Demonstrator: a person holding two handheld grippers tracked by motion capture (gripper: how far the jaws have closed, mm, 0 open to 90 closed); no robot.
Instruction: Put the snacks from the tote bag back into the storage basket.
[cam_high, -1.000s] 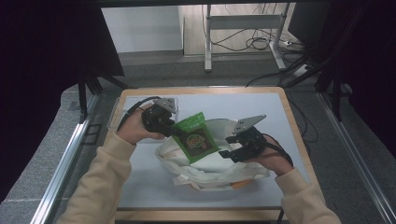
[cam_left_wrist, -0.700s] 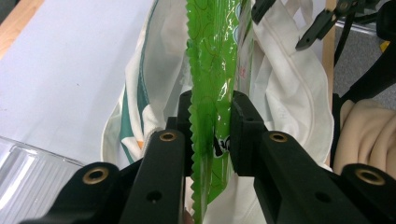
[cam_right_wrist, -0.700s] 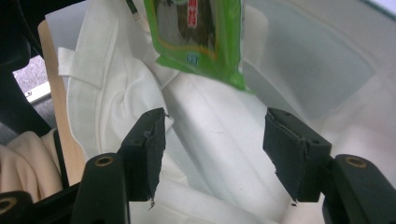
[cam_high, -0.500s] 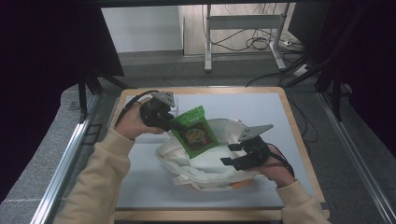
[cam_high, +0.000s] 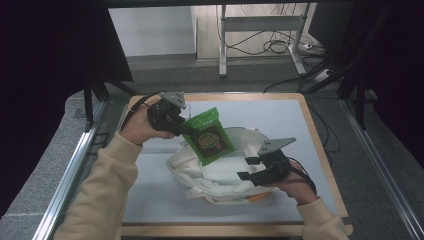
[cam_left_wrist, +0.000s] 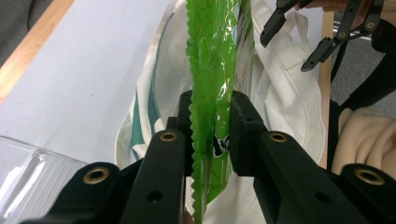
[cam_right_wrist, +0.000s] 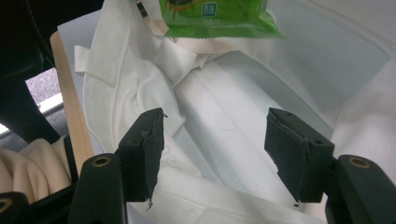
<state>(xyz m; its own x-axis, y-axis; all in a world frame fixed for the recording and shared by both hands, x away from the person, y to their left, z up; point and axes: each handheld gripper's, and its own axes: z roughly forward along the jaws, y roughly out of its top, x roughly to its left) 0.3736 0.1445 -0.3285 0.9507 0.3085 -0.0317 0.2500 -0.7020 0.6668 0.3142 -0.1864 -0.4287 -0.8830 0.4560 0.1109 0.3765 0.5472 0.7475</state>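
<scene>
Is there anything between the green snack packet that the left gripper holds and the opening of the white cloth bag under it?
Nothing visible blocks it. The green snack packet hangs in the left gripper above the white cloth bag, whose mouth gapes. The right gripper, jaws open, is at the bag's near edge, beside the path.
</scene>
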